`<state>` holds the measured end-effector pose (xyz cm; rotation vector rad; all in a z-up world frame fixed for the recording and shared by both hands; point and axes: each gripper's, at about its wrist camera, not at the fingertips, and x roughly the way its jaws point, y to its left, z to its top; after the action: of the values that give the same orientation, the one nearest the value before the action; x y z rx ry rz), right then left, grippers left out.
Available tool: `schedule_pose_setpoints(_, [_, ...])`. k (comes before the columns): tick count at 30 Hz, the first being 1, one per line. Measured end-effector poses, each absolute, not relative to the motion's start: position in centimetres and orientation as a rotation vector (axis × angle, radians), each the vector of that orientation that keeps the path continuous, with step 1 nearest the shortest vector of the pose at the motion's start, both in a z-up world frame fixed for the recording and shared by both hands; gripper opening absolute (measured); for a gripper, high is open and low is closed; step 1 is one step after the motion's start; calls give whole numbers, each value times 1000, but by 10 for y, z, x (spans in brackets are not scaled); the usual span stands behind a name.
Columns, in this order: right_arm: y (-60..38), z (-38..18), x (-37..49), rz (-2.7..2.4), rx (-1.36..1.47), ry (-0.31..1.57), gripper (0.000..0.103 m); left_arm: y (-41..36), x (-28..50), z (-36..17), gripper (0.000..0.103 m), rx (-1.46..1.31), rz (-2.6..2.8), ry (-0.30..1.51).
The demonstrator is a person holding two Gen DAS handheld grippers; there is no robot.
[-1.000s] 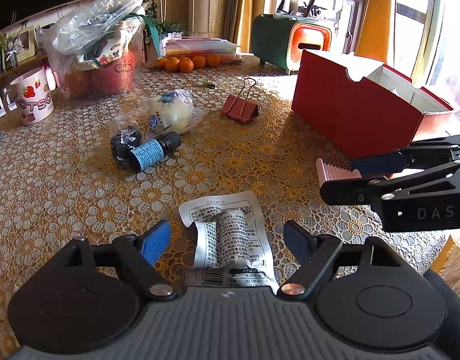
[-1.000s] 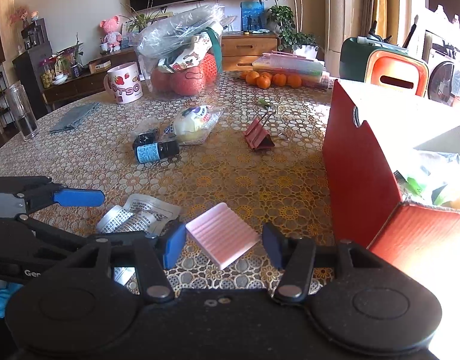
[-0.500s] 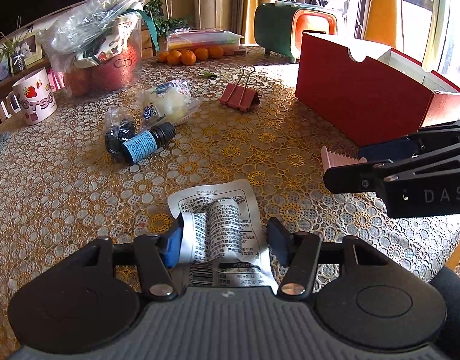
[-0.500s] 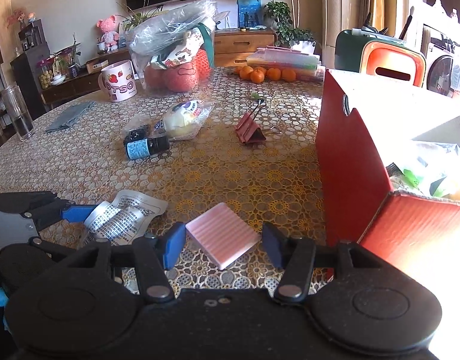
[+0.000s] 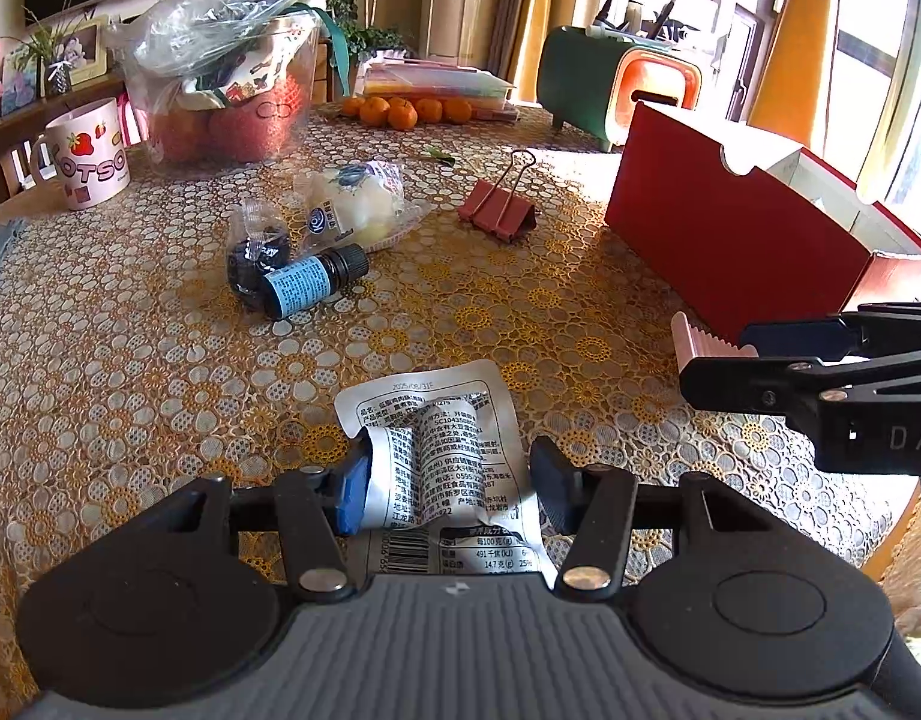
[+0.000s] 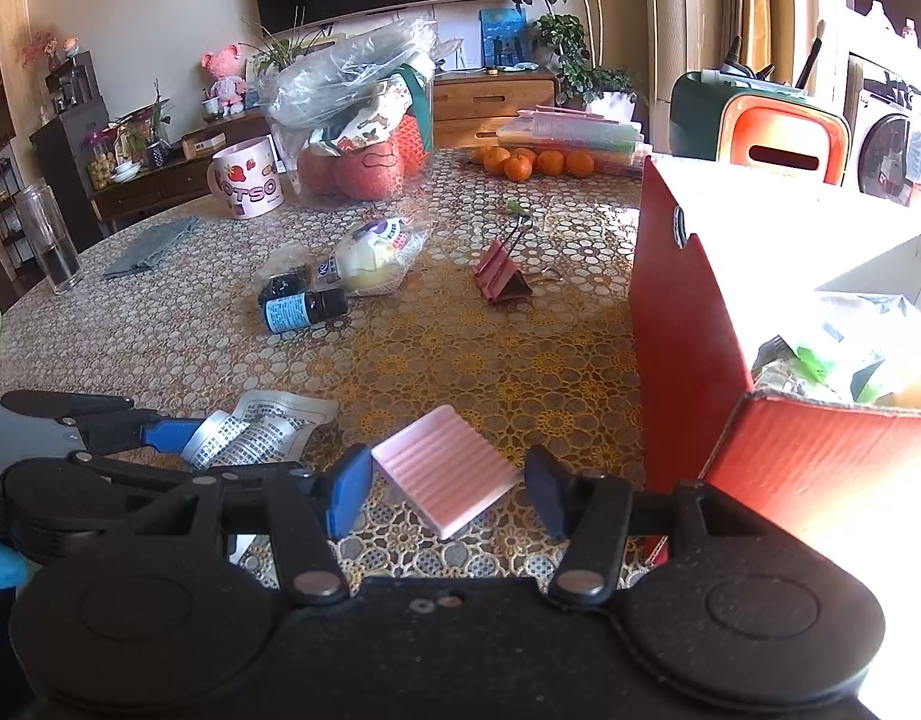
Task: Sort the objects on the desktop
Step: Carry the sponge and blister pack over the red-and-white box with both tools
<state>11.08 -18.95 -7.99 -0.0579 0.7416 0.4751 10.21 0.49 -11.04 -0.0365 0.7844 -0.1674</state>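
left gripper (image 5: 448, 477): jaws spread, straddling the crinkled silver printed foil sachet (image 5: 442, 456) flat on the lace-patterned tablecloth (image 5: 130, 348); blue pad touching its left fold, right pad apart. right gripper (image 6: 445, 492): jaws spread around the pink ribbed square pad (image 6: 445, 468), not yet pinching, just beside the open red cardboard box (image 6: 688, 330). risks: sachet is thin and slick, so closing may buckle it or snag the cloth; pad sits diagonal to the jaws, so corner contact could spin it out.
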Motion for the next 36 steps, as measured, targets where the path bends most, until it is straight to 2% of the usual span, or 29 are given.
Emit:
schedule_pose_setpoints(22, [-224, -18, 79, 491, -52, 623, 56, -28, 70, -33, 54, -41, -241, 646])
schedule_pose_setpoints(36, [-279, 11, 96, 416, -59, 574, 56, -77, 91, 9, 54, -4, -326, 586])
